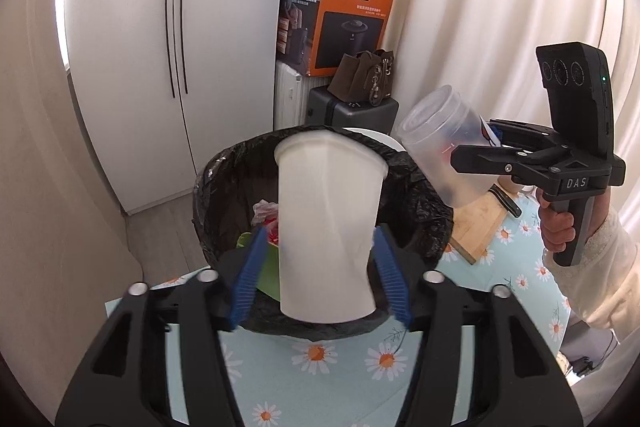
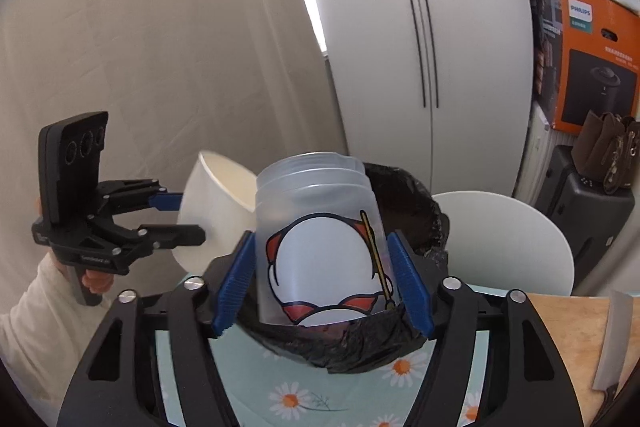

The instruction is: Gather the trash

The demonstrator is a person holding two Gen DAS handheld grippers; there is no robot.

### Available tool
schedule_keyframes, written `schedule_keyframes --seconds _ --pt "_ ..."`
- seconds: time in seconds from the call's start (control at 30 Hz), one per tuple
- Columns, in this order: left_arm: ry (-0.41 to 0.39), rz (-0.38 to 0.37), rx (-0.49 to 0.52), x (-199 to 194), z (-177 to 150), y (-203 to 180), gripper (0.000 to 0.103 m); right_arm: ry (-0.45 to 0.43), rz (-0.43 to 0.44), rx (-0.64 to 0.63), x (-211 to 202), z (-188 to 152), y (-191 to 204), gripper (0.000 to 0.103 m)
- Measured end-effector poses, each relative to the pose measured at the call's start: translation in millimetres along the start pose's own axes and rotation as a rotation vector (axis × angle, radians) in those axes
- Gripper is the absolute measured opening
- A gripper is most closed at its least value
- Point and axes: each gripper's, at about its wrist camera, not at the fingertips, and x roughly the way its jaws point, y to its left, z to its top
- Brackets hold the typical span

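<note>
My left gripper [image 1: 318, 277] is shut on a white paper cup [image 1: 328, 227] and holds it over a bin lined with a black bag [image 1: 416, 195]; red and green trash lies inside the bin. My right gripper [image 2: 322, 281] is shut on a translucent plastic cup [image 2: 320, 227] with a red and white printed label, also held above the bin [image 2: 404, 187]. In the left wrist view the plastic cup [image 1: 440, 151] hangs tilted at the bin's right rim in the right gripper [image 1: 476, 151]. In the right wrist view the white cup [image 2: 208, 203] and left gripper [image 2: 180, 219] are at left.
A table with a daisy-print cloth [image 1: 320, 367] is below. A wooden cutting board [image 2: 568, 343] with a knife [image 2: 612, 339] lies at right. A white chair back [image 2: 500, 239] stands behind the bin. A wardrobe [image 1: 160, 47], stacked boxes [image 1: 336, 23] and curtains stand beyond.
</note>
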Motion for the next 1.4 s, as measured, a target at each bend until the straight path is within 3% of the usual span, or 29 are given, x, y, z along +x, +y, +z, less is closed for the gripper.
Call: schedule_keyframes --seconds 0.07,0.1,0.33,0.6,0.87,1.17,1.4 --pt "-0.036 0.039 -0.013 -0.6 -1.6 6.9 0.098 -0.036 -0.018 0.002 -1.4 2.9 -1.3 0.080" --pt "-0.051 0.048 -0.023 -2.6 -2.9 9.6 0.097 -0.049 -0.015 0.005 -2.9 4.3 -1.9 0.087" --pt "-0.073 0.065 -0.095 -19.1 -15.1 13.8 0.097 -0.057 -0.063 -0.005 -11.0 -4.5 -1.9 0.089" --pt "-0.056 0.167 -0.141 -39.7 -27.7 -2.4 0.097 -0.011 -0.099 -0.060 -31.0 -30.1 7.4 0.091" --pt "-0.040 0.251 -0.119 -60.1 -49.7 -45.5 0.097 0.026 -0.102 -0.130 -65.7 -60.6 18.8 0.091" --pt "0.018 0.241 -0.094 -67.6 -76.3 -102.9 0.097 0.036 -0.088 -0.166 -107.2 -91.8 27.8 0.091" --pt "0.000 0.258 -0.086 -79.9 -94.2 -142.6 0.097 0.040 -0.076 -0.183 -137.5 -116.2 30.2 0.091"
